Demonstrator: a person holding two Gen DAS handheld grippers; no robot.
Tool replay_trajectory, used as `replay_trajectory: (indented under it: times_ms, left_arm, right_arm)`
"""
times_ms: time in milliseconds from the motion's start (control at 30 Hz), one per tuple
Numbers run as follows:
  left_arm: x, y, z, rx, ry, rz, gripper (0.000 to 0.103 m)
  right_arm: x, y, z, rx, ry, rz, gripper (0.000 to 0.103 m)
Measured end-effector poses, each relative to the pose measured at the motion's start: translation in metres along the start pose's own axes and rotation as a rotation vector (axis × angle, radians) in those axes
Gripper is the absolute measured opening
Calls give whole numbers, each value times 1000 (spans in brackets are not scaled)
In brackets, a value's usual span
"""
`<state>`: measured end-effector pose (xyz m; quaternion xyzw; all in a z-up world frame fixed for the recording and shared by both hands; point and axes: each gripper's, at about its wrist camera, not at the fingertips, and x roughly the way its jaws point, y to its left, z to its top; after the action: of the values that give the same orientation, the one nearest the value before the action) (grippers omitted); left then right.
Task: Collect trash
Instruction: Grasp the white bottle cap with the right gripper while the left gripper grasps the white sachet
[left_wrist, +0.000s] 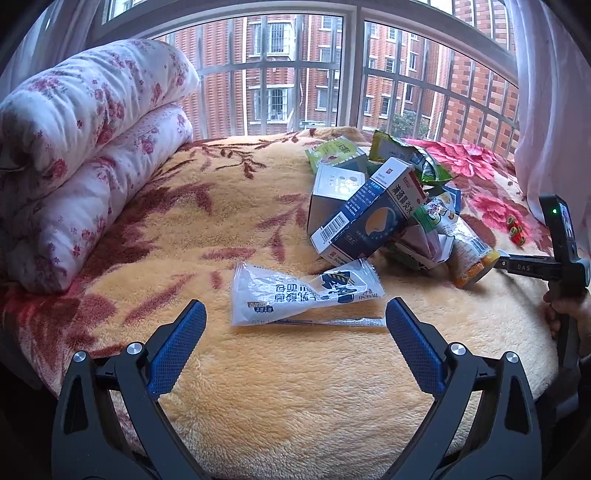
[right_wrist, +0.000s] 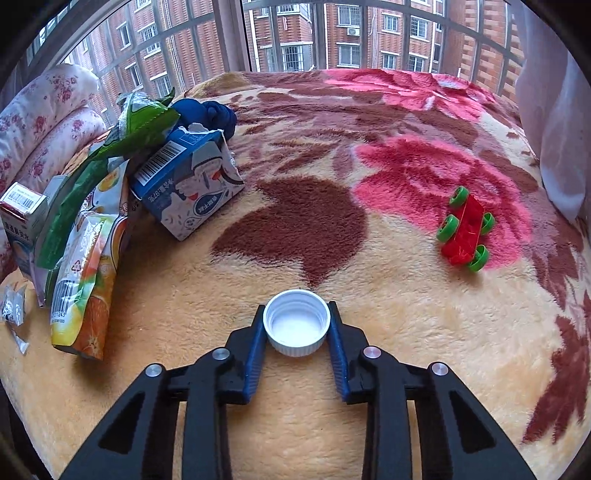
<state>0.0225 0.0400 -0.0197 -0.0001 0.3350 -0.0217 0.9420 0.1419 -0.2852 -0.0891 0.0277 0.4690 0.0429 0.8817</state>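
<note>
My left gripper (left_wrist: 295, 312) is open just above the blanket, its blue pads on either side of a white plastic wrapper (left_wrist: 295, 291) with blue print. Behind the wrapper lies a pile of trash: a blue and white carton (left_wrist: 369, 218), a green snack bag (left_wrist: 410, 155) and an orange juice pouch (left_wrist: 472, 258). My right gripper (right_wrist: 297, 317) is shut on a white bottle cap (right_wrist: 297, 323), open side up, held low over the blanket. The same pile shows at the left of the right wrist view, with a torn blue carton (right_wrist: 192, 184) and the orange pouch (right_wrist: 88, 295).
A floral fleece blanket (left_wrist: 295, 387) covers the bed. A rolled floral quilt (left_wrist: 81, 147) lies at the left. A red toy car with green wheels (right_wrist: 467, 229) lies at the right. A blue cloth bundle (right_wrist: 210, 114) sits behind the pile. A barred window (left_wrist: 280, 74) and a curtain (left_wrist: 554, 110) are beyond.
</note>
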Motion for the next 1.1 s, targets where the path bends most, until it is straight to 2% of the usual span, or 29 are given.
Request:
replay_trajectory:
  times_ms: [67,200,333,467,567,667,767,833,967,1033,1067,1100]
  left_arm:
    - [-1,-3,1,68,-13,-15,95]
    - [3,-11,2,249,-26,-124,95]
    - [17,-12,6,372,-17,-210,95]
    - [31,0,14,454,8,-214,95]
    - [34,9,21,522,21,-248,95]
    - [42,4,19,625,68,-312,95]
    - [54,-9,7,752,80,-308,95]
    - [66,-12,5,781,97,-303,95]
    - [80,-11,13,729,121,-345,95]
    - [83,-10,16,692,138,-352,88]
    - [84,-11,15,679,150,-361,67]
    - [85,-10,14,658,170,-378,52]
  right_arm:
    - [-1,0,-1,3,-7,1,31]
    - [-3,-3,-4,18,-24,13,31]
    - [-4,-6,-6,35,-33,34,31]
    - [-3,-9,-6,47,-29,48,31]
    - [-2,-8,-6,42,-29,42,31]
    - [-1,-8,-6,41,-27,38,31]
    - [-1,-8,-6,44,-26,41,31]
    - [0,-8,-6,44,-24,41,31]
    - [-1,-8,-6,44,-24,40,32]
    - [-1,-8,-6,44,-24,41,32]
    - [-1,-8,-6,45,-24,41,32]
    - [-1,-8,-6,46,-24,42,32]
